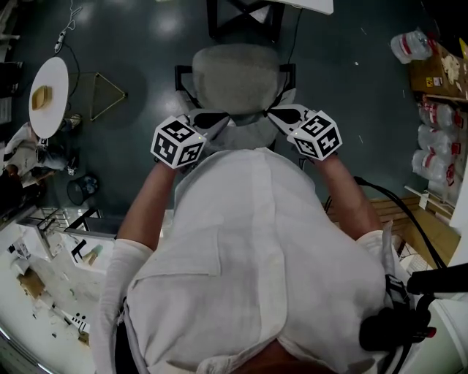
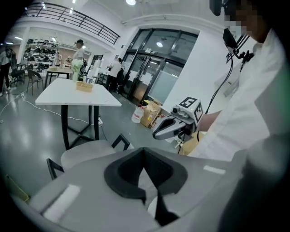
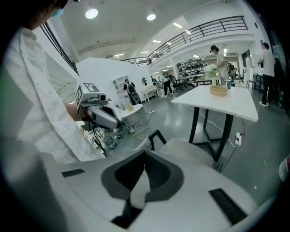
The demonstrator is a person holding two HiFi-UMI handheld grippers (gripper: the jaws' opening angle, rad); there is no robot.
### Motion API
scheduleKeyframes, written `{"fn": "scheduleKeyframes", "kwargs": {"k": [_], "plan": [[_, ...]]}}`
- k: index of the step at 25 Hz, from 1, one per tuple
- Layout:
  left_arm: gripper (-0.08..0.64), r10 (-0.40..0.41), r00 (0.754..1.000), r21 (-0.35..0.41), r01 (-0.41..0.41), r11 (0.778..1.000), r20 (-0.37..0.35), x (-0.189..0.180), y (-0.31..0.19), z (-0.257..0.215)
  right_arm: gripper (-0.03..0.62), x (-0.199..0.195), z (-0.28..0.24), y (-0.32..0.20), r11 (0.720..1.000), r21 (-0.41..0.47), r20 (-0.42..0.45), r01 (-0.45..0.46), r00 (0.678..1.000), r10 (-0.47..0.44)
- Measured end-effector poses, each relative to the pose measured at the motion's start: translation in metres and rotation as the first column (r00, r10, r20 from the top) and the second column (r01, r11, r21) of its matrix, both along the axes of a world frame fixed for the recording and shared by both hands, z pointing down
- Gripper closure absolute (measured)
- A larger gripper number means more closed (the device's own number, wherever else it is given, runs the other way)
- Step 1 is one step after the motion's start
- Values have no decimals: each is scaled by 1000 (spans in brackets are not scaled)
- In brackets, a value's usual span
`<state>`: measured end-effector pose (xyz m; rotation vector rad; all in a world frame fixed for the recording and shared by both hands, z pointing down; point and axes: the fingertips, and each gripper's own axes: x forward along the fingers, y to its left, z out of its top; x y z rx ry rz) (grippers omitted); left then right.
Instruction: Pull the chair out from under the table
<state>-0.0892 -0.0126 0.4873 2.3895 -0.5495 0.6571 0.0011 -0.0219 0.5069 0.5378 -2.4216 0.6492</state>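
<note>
The chair [image 1: 235, 77] has a grey padded seat and a black frame, and it stands out on the floor in front of the white table [image 1: 307, 4]. My left gripper [image 1: 219, 119] and right gripper [image 1: 281, 115] hover close to my chest above the chair's near edge, tips angled toward each other. Both are shut with nothing between the jaws and neither touches the chair. In the left gripper view the shut left gripper [image 2: 145, 156] hangs over the seat [image 2: 86, 154]. The right gripper view shows the shut right gripper [image 3: 144, 158], with the seat [image 3: 188, 152] and table [image 3: 222, 102] beyond.
A round white table [image 1: 48, 95] with a small wooden box stands at the left, with a dark bin [image 1: 82, 188] below it. Water bottles [image 1: 439, 139], a cardboard box [image 1: 437, 73] and a wooden pallet [image 1: 417, 226] line the right. People stand in the background.
</note>
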Motion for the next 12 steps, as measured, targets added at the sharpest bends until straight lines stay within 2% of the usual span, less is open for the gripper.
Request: {"fn": "scheduleKeyframes", "kwargs": {"k": [6,12], "plan": [[554,-33,999,12,34,999,-17,5,5,-11,586,-1,-8,3,999,27,7,-18,1000,18],[554,-42,999,31,42,999,-19,10,6,-22,586,-5,-13,7,999,48,2,1,1000,-1]]}}
